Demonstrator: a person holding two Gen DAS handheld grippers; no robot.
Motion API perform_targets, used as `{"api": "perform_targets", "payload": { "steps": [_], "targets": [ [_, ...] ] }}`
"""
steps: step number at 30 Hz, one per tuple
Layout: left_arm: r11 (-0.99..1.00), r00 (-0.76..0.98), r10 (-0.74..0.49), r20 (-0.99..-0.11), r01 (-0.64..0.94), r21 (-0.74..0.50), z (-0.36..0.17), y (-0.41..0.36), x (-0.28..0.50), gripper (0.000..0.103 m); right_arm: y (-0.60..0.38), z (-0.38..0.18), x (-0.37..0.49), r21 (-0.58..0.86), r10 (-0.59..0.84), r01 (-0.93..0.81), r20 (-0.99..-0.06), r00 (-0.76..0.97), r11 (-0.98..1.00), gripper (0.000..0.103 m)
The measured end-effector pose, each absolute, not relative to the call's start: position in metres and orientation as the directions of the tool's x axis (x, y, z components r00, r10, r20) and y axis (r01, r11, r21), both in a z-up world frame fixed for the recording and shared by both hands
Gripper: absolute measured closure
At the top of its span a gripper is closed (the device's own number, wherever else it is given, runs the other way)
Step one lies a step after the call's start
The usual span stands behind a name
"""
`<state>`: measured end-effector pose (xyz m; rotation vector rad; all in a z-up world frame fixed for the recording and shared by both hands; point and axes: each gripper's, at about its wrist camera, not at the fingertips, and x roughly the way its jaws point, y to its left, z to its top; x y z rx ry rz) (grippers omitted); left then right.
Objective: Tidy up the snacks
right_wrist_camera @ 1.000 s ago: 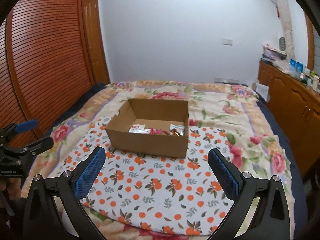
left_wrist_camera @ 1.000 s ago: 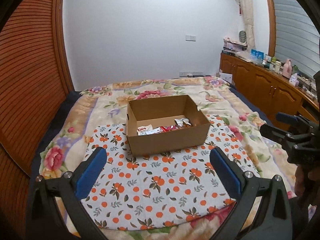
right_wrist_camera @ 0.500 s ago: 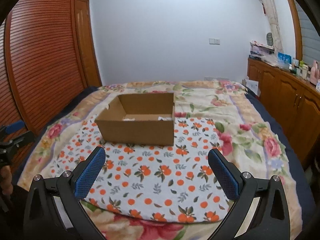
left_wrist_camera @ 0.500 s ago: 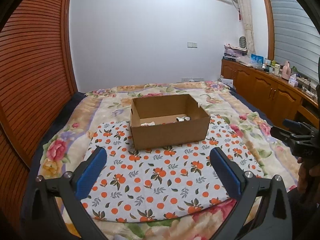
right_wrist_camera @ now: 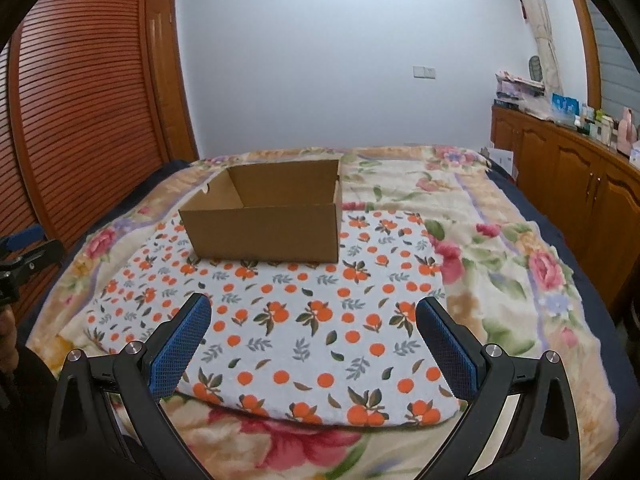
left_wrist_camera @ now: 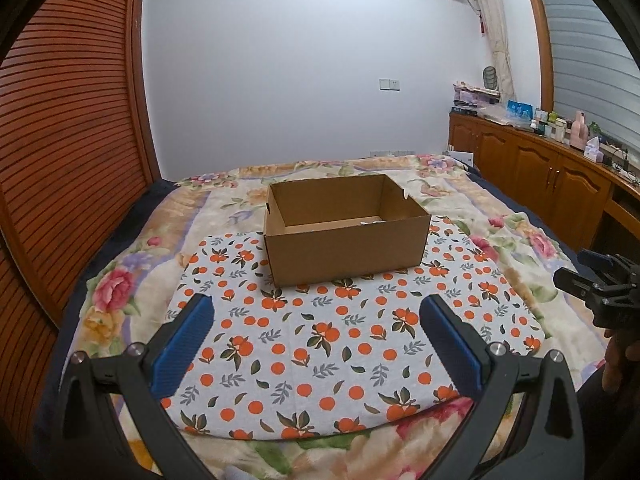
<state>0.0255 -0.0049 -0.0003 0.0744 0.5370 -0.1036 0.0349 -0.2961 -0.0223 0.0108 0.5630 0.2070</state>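
Snacks [left_wrist_camera: 371,222] are barely visible: only a small silvery scrap of wrapper is seen over the near wall of a brown cardboard box [left_wrist_camera: 346,252], low against its right inner wall. From the right wrist view the inside of the box is hidden by that wall. The box is set on an orange-patterned mat [left_wrist_camera: 340,344], which is spread over a floral blanket [left_wrist_camera: 120,288] on a bed.

The left gripper [left_wrist_camera: 316,344] is held wide apart, nothing between its blue pads, low above the near part of the mat and well short of the box. The right gripper [right_wrist_camera: 314,340] is likewise spread wide and empty, above the same mat.

No loose snack is seen on the mat or blanket. A risk is judged here: with the contents hidden from this low angle, a reach into the box could be misjudged, the thin cardboard wall could be struck, and the light box could be pushed across the soft bedding or tipped.
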Motion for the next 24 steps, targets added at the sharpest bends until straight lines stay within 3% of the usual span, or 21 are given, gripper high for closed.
{"api": "perform_targets", "payload": {
  "steps": [24],
  "targets": [
    [0.994, 0.854, -0.051, -0.518, 0.095, 0.060, -0.0094, -0.0079, 0.0269, 0.000, -0.3009, -0.0278, 0.0359, 0.089, 0.195, -0.174, -0.524, 0.829, 0.981, 0.000]
  ]
}}
